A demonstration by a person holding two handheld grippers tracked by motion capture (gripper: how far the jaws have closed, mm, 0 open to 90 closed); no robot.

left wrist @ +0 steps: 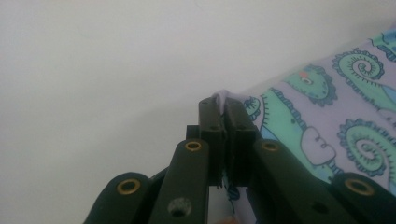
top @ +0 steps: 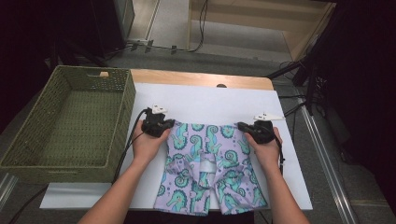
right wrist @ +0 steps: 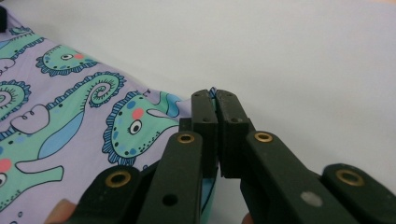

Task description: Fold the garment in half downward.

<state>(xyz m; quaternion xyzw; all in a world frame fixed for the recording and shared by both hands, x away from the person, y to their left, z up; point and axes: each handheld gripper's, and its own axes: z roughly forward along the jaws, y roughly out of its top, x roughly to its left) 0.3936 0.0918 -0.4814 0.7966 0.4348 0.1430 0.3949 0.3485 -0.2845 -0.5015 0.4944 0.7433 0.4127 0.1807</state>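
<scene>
Shorts (top: 210, 163): a lilac pair printed with green seahorses lies flat on the white mat (top: 205, 100), near the middle; the waistband is at the far edge and the two legs run toward the near edge.
Far corners: each waistband corner is pinched by one gripper, so the far edge is stretched straight between them, probably to keep the cloth taut for a fold or a lift.
Left gripper (left wrist: 223, 106): its jaws are pressed together on the far-left corner; a small lilac pucker of fabric pokes out above the tips. In the high view the left gripper (top: 169, 125) sits at that corner, hand behind it.
Right gripper (right wrist: 214, 95): its jaws are closed on the far-right corner, with a thin sliver of cloth showing between the tips. In the high view the right gripper (top: 240, 126) mirrors the left.
Near edge: the leg hems hang loose at the near edge of the mat, held by nothing.
Basket (top: 32, 140): a green woven one, empty, stands just left of the mat, likely where the shorts will end up.
Table (top: 201, 78): a wooden edge shows beyond the mat's far side.
</scene>
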